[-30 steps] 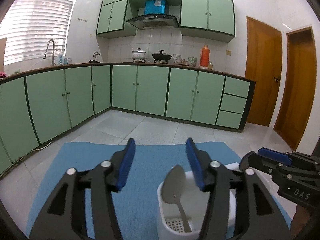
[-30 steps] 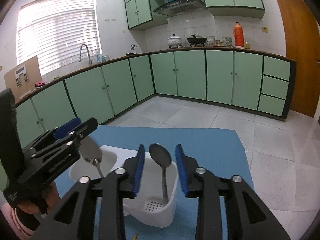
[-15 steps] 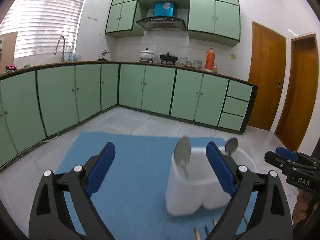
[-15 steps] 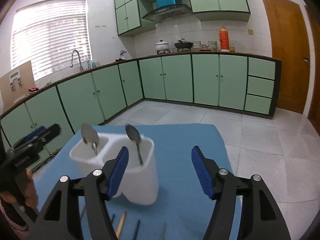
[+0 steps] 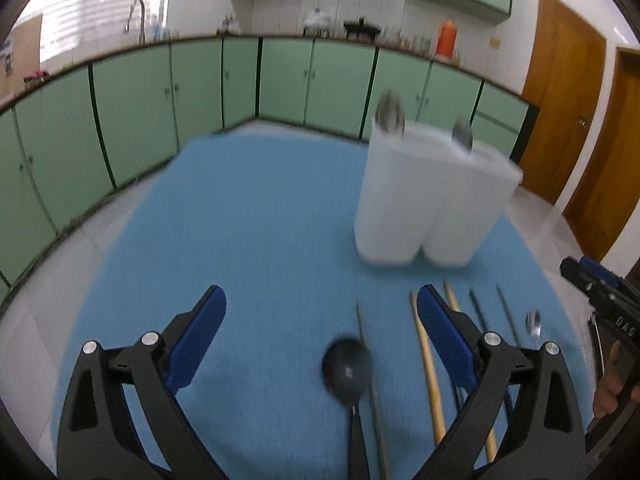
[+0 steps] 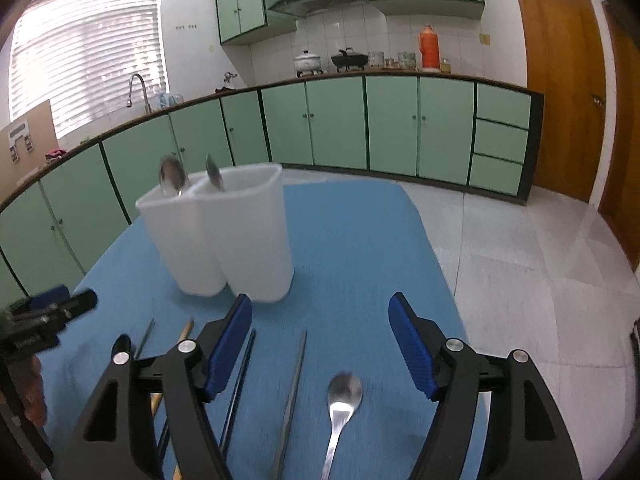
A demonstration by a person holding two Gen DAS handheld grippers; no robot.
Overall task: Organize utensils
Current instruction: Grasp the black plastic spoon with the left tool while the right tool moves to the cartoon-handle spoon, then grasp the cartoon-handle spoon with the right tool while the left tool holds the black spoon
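A white two-compartment holder (image 5: 432, 196) (image 6: 224, 236) stands on the blue mat (image 5: 248, 240), with one spoon (image 5: 390, 114) (image 6: 173, 176) in one compartment and another spoon (image 5: 462, 134) (image 6: 214, 174) in the other. My left gripper (image 5: 320, 300) hovers over the mat in front of the holder. Its jaws are opening and hold nothing; a dark spoon (image 5: 347, 368) lies on the mat below them. My right gripper (image 6: 320, 306) is opening too, with nothing gripped, above a silver spoon (image 6: 344, 392). Wooden chopsticks (image 5: 426, 364) and metal chopsticks (image 6: 292, 392) lie alongside.
Green base cabinets (image 6: 400, 124) run along the far walls, with pots and an orange flask on the counter. Pale floor tiles (image 6: 540, 264) surround the mat. Wooden doors (image 5: 560, 112) stand at the right. A hand holds each gripper at the views' edges.
Both grippers have drawn back from the holder and sunk toward the mat, and their jaws have spread wide. The two spoons stay in the holder. Loose utensils on the mat came into view.
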